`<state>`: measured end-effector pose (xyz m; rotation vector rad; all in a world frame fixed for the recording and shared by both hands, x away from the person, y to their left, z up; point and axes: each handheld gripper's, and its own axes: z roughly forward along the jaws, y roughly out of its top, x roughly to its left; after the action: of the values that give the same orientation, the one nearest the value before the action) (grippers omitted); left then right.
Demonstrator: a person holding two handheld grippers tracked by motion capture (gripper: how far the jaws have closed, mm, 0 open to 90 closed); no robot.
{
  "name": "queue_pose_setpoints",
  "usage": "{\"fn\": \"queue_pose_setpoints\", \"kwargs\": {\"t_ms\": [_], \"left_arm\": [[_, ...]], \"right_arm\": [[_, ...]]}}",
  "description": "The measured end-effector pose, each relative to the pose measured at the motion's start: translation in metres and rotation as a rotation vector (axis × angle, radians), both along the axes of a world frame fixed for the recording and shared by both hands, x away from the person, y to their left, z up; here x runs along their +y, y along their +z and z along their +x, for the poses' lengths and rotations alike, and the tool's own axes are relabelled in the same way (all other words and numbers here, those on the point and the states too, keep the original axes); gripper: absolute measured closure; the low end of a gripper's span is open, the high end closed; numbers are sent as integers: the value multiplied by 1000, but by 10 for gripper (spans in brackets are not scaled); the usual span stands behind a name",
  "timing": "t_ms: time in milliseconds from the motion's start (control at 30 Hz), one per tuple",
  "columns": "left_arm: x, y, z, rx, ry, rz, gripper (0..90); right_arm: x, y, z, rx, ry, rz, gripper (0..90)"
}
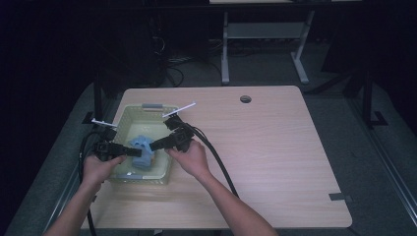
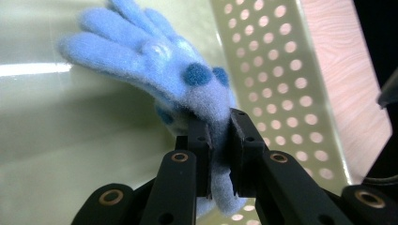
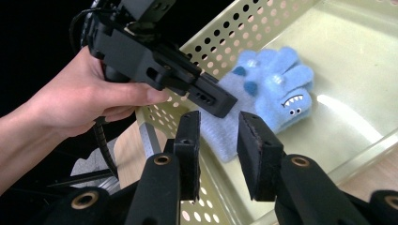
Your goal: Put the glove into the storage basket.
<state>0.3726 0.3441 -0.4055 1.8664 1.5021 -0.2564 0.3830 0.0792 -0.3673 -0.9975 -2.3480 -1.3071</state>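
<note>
A fuzzy blue glove (image 1: pixel 142 150) with dark blue spots and a monster face lies in a pale green perforated basket (image 1: pixel 129 112) at the table's left. My left gripper (image 1: pixel 137 153) comes in from the left and is shut on the glove's cuff; in the left gripper view the jaws (image 2: pixel 218 124) pinch the cuff while the glove (image 2: pixel 164 61) spreads over the basket floor. My right gripper (image 1: pixel 153 145) reaches in from the right. Its jaws (image 3: pixel 218 126) stand apart above the cuff end of the glove (image 3: pixel 277 89), close beside the left gripper (image 3: pixel 220 103); they do not press on it.
The basket wall (image 2: pixel 281 70) rises close on the right of the left gripper. The wooden table (image 1: pixel 270 147) stretches to the right, with a round cable hole (image 1: pixel 245 99) near its far edge. Black cables (image 1: pixel 216 157) trail across it from the right gripper.
</note>
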Motion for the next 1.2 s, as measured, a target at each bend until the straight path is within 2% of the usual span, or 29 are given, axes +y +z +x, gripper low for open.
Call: {"fn": "queue_pose_setpoints", "kwargs": {"t_ms": [133, 167, 233, 300, 433, 567, 733, 900, 1033, 1100, 1200], "left_arm": [[-3, -1, 3, 23, 9, 38, 803], [-2, -2, 4, 26, -3, 55, 803], [-4, -3, 5, 34, 13, 58, 802], [-4, -4, 6, 43, 4, 69, 802], [-4, -3, 6, 45, 5, 88, 802], [-3, -5, 8, 50, 1, 129, 793], [-4, -5, 9, 62, 15, 149, 711], [5, -1, 8, 44, 47, 171, 623], [11, 7, 6, 15, 76, 169, 632], [12, 11, 6, 1, 81, 171, 698], [8, 10, 7, 12, 72, 204, 757]], "right_arm": [[1, -1, -1, -1, 3, -1, 692], [1, -1, -1, 0, 4, 0, 692], [1, -2, -1, -3, 6, -1, 692], [2, -3, 0, -4, 5, 1, 692], [4, -5, 3, 1, 1, -4, 692], [8, -10, 6, 8, -1, -17, 692], [12, -14, 7, 18, -1, -25, 689], [13, -15, 7, 17, -1, -32, 679], [11, -14, 6, 1, 2, -36, 676], [10, -12, 5, 1, 1, -34, 675], [8, -11, 4, -2, 0, -34, 669]]}}
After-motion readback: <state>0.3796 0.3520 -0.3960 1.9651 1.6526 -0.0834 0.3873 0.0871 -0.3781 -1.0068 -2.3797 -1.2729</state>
